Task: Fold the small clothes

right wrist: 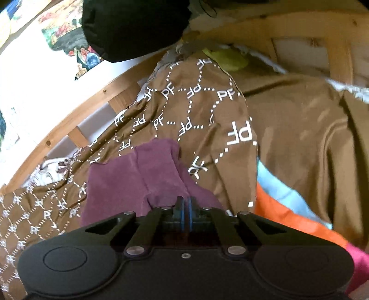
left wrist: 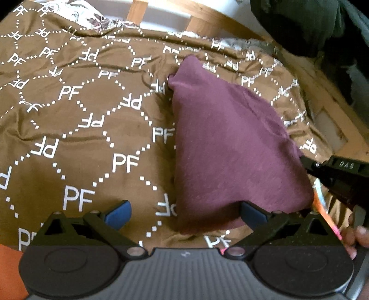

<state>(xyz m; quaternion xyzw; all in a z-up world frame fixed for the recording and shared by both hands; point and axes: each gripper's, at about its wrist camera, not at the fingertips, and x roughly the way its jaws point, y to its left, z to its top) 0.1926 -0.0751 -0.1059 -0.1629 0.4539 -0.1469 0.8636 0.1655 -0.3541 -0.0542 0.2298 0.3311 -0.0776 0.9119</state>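
Note:
A small maroon garment [left wrist: 230, 143] lies on the brown bedspread printed with "PF" [left wrist: 80, 129], a narrow end pointing away from me. My left gripper [left wrist: 186, 214] is open over its near edge, with the left blue pad [left wrist: 120, 214] on bare bedspread and the right pad [left wrist: 253, 215] against the cloth. My right gripper [left wrist: 334, 175] comes in from the right and meets the garment's right corner. In the right wrist view that gripper [right wrist: 186, 204] is shut, its blue pads together on the edge of the maroon garment [right wrist: 138, 180], which bunches up in folds ahead of it.
A wooden bed frame [left wrist: 207, 18] runs along the far side and also shows as rails [right wrist: 69, 110]. Dark clothing [left wrist: 299, 25] hangs at the top right. An orange and light blue cloth [right wrist: 283, 207] lies to the right, and a yellow-green item [right wrist: 228, 57] lies farther back. A hand [left wrist: 355, 237] shows at the lower right.

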